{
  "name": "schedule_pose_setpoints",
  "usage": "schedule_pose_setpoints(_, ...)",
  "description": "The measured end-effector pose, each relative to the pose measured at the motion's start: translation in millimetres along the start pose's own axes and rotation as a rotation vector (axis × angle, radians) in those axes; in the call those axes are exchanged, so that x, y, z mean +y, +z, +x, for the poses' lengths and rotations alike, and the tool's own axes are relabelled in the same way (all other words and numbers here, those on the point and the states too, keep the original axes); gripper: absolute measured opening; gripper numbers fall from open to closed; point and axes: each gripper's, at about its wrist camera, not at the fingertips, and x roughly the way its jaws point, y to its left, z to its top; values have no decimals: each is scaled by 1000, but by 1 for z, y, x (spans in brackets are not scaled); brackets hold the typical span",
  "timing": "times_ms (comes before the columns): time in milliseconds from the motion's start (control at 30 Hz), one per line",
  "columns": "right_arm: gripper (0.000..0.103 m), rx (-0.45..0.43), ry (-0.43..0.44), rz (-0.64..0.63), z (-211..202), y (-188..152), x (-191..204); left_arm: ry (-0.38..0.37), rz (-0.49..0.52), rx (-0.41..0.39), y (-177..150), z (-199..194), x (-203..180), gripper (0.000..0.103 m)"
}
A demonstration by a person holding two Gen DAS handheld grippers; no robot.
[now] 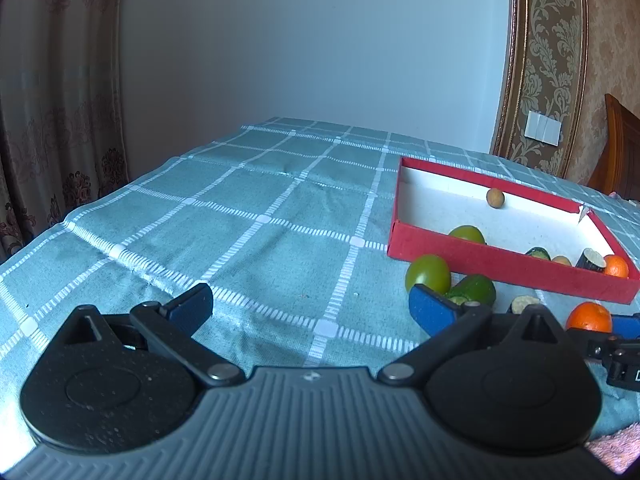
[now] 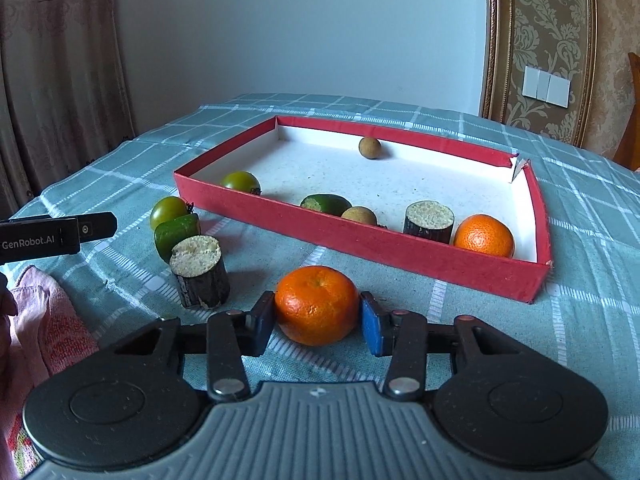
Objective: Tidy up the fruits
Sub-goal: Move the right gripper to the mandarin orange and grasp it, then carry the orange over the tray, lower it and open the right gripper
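Your right gripper (image 2: 318,322) pinching the orange (image 2: 317,304) on the tablecloth (image 2: 580,312), pads touching both its sides, red tray (image 2: 360,236) at twelve o'clock beyond it, your left gripper (image 1: 310,308) spread wide over bare cloth, fruit at its two o'clock.

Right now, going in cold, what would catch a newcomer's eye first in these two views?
The orange tangerine sits on the checked tablecloth right between the right tongs, whose blue pads touch its sides. Behind it lies the red tray with a white floor, holding a second tangerine in its near right corner. The left tongs gape wide over bare cloth.
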Motion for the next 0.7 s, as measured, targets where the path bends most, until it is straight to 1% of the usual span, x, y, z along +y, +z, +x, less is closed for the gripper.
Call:
schedule_pose_setpoints(167, 44, -29, 7, 20, -11, 0, -3, 3, 2, 7, 0, 1, -1, 103)
schedule_pose_setpoints(433, 44, -100, 6, 44, -36, 10, -11, 8, 10, 20, 1, 3, -2, 103)
schedule_pose_setpoints(700, 44, -122, -1, 73, -41, 15, -23, 10, 10, 26, 1, 4, -2, 103)
